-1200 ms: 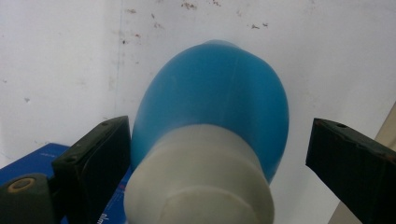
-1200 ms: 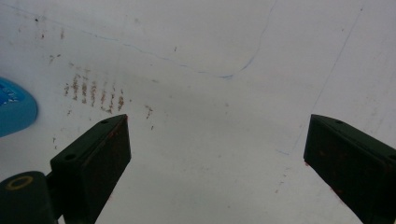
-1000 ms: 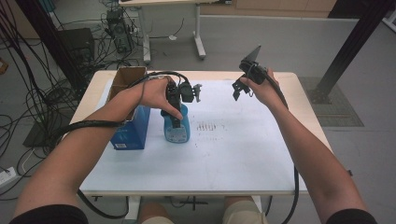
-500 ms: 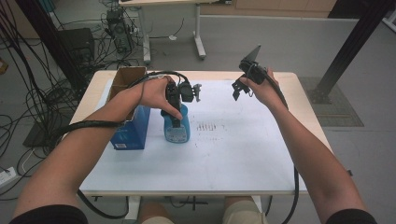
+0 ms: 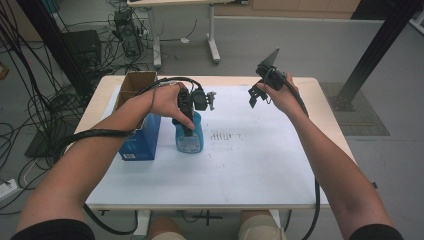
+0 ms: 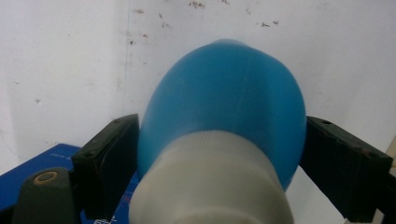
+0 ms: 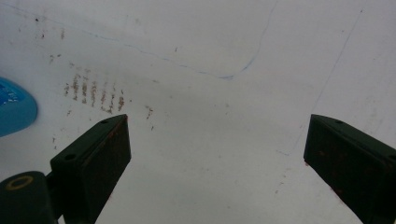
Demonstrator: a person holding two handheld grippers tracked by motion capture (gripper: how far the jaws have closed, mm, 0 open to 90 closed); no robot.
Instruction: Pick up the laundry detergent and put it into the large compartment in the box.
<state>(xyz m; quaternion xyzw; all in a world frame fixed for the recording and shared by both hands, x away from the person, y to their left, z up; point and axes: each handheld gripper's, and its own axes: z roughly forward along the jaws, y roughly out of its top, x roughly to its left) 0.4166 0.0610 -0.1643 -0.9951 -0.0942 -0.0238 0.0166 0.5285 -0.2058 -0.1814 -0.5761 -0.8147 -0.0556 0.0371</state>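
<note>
A blue bottle (image 5: 189, 137) with a pale ribbed cap (image 6: 210, 182) stands upright on the white sheet, left of centre. My left gripper (image 5: 186, 129) comes down over its top. In the left gripper view the bottle (image 6: 224, 102) sits between the two black pads, which touch its sides; the left gripper (image 6: 222, 135) has just been closing on it. My right gripper (image 5: 255, 97) hangs above the sheet at the far right, apart from the bottle. In its own view the right gripper (image 7: 217, 126) is open over bare sheet, with an edge of the bottle (image 7: 14, 112) at far left.
A blue carton (image 5: 142, 137) stands just left of the bottle, and an open cardboard box (image 5: 135, 85) behind it. The white sheet (image 5: 240, 170) covers most of the table and has dark smudges (image 5: 225, 136) right of the bottle. Cables trail off the left side.
</note>
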